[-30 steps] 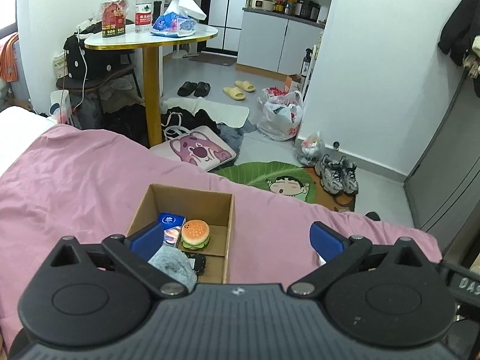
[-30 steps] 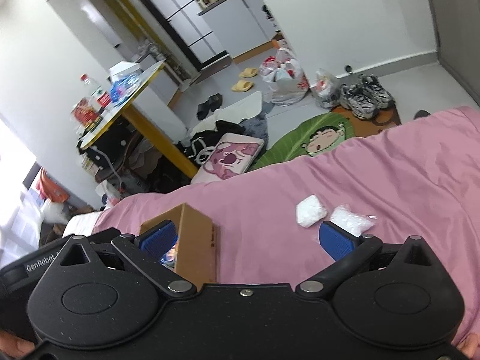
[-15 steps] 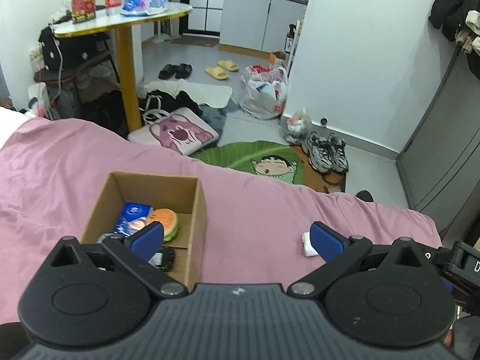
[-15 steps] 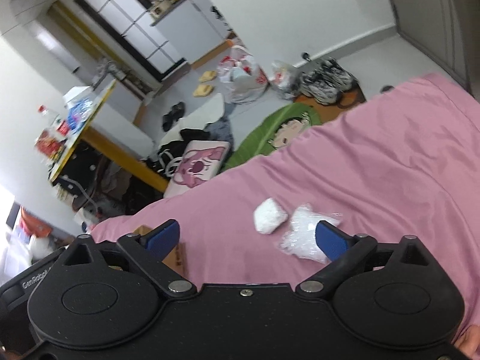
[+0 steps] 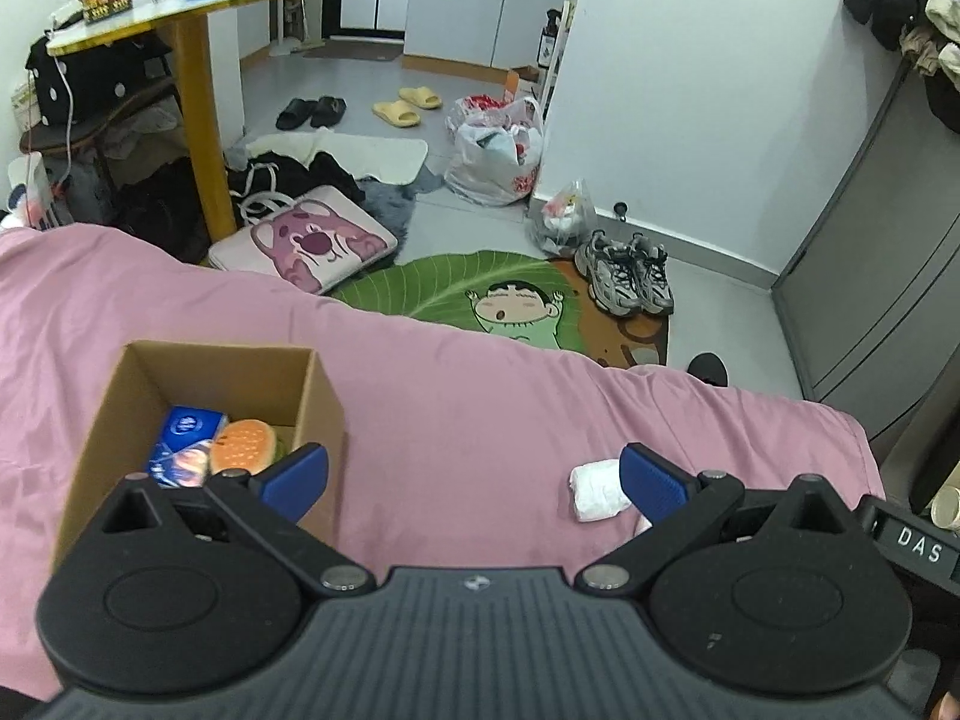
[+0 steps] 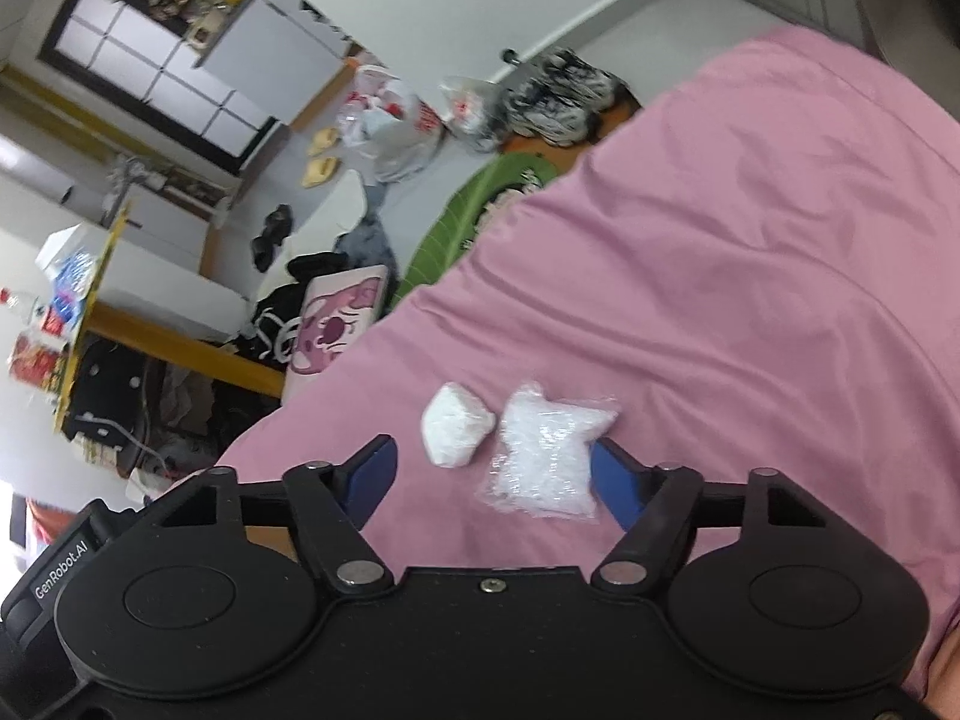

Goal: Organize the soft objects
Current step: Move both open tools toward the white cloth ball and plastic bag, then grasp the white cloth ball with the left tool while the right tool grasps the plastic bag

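Right wrist view: right tongs [image 6: 492,474] closing, nothing gripped, around clear bag [image 6: 549,450]
Left tongs [image 5: 474,480]: wide, empty
Next: pinch, carry left to box [image 5: 198,384]

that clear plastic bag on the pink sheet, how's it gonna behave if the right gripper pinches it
The bag looks crinkled and limp, so it will probably sag and deform rather than hold shape. Its glossy film may slip between the pads. It looks puffy with white filling, so likely light. The right gripper, whose jaws have just been closing, has it between them, not yet pressed.
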### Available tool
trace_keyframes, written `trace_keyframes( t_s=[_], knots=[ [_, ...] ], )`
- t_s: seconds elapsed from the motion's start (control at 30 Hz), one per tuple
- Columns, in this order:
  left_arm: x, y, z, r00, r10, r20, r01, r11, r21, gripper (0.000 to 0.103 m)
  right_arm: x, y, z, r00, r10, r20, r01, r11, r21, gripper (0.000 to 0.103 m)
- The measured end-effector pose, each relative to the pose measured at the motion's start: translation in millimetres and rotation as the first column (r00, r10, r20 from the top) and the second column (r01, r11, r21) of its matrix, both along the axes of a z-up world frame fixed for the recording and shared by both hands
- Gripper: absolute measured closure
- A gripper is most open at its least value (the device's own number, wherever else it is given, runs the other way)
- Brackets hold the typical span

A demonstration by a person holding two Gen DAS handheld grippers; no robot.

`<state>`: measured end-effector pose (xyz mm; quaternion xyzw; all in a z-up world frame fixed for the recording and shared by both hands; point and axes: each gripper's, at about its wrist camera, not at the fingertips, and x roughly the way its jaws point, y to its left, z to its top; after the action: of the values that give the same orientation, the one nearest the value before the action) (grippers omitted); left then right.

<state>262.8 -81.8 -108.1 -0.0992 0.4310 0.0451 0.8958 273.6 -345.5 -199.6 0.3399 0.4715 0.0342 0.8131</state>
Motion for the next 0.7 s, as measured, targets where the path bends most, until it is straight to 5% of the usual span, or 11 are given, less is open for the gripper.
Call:
trace_keyframes(
  t_s=[0.4, 0.7],
  knots=[
    [39.9, -18.0, -46.7, 0.997, -0.054, -0.059, 0.047, 0.992, -0.115, 0.004, 22.3, 2.6, -38.1, 0.993, -0.022, -0.115, 0.024, 1.0, 0.018, 0.05],
    [63.8, -28.0, -90.1, 0.987, -0.068, -0.142, 0.038, 0.978, -0.205, 0.039, 33.2, 5.9, -60.3, 0.983, -0.021, -0.183, 0.024, 1.0, 0.014, 0.053]
  ],
)
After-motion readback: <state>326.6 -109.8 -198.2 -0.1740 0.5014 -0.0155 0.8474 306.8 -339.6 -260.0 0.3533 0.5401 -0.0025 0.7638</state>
